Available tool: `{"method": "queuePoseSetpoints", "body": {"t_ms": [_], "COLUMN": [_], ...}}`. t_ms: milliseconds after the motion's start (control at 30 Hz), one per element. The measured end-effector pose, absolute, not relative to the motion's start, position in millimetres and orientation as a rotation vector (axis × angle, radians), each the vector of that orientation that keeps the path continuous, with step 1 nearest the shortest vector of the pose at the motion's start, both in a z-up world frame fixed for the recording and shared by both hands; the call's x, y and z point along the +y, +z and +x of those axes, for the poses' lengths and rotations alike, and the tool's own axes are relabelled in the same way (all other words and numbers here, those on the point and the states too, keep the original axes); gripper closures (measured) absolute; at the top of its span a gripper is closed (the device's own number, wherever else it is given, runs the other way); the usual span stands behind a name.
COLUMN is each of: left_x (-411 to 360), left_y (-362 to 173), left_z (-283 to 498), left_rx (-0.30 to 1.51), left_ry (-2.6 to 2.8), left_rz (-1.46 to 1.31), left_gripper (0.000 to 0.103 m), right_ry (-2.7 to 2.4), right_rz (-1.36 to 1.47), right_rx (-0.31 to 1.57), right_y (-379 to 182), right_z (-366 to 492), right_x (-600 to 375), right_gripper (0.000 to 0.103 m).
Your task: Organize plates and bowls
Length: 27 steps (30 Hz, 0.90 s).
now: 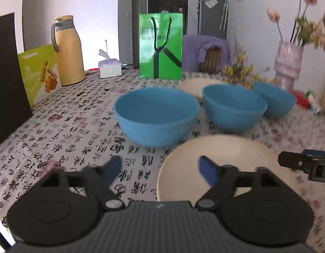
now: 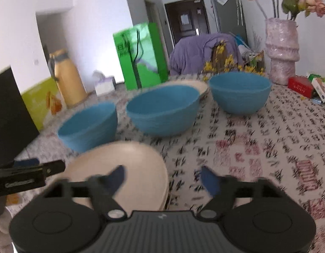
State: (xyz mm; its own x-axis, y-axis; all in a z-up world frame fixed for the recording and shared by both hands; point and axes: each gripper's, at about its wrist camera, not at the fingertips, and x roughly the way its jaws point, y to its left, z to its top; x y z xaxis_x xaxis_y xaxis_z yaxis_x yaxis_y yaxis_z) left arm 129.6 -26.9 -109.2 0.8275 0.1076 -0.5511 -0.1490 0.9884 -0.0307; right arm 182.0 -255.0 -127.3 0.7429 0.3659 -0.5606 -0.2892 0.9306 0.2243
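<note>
Three blue bowls stand in a row on the patterned tablecloth: a near left bowl point(image 1: 156, 116), a middle bowl point(image 1: 232, 107) and a far right bowl point(image 1: 274, 101). A cream plate point(image 1: 221, 164) lies in front of them, and a second cream plate point(image 1: 196, 86) lies behind. My left gripper point(image 1: 159, 162) is open, its right finger above the near plate's left rim, holding nothing. My right gripper point(image 2: 162, 169) is open too, its left finger over the same plate point(image 2: 120, 164), nothing between the pads. In the right wrist view the bowls point(image 2: 162, 111) stand just beyond.
A green paper bag point(image 1: 160, 46), a yellow thermos jug point(image 1: 67, 50) and a tissue pack point(image 1: 109, 67) stand at the table's far side. A pink vase point(image 2: 281, 50) with flowers and a red box point(image 2: 299, 86) are at the right. A black box point(image 1: 8, 80) stands at the left edge.
</note>
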Motion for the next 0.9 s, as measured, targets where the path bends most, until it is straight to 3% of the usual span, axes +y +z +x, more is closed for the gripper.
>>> {"method": "queuePoseSetpoints", "body": {"t_ms": [33,133,533,900], "left_x": [-22.4,-10.5,-8.1,-14.6], "left_y": [-103.2,-82.8,21.3,28.1], "left_z": [128.4,128.8,204.5,368.1], "left_rx": [0.574,0.569,0.552,0.656], "left_ry": [0.122,0.075,0.008,0.205], "left_rz": [-0.099,-0.165,-0.294,-0.331], "left_gripper": [0.000,0.000,0.000,0.000], "right_ry": [0.364,0.374,0.369,0.289], "right_rz": [0.144,0.194,0.208,0.231], "right_rx": [0.635,0.646,0.592,0.801], "right_y": [-122.5,-102.2,-2.0,-39.9], "right_z": [183.1,194.0,295.9,478.3], "right_x": [-259.5,-272.0,-277.2,-249.0], "right_gripper": [0.009,0.000,0.000,0.000]}}
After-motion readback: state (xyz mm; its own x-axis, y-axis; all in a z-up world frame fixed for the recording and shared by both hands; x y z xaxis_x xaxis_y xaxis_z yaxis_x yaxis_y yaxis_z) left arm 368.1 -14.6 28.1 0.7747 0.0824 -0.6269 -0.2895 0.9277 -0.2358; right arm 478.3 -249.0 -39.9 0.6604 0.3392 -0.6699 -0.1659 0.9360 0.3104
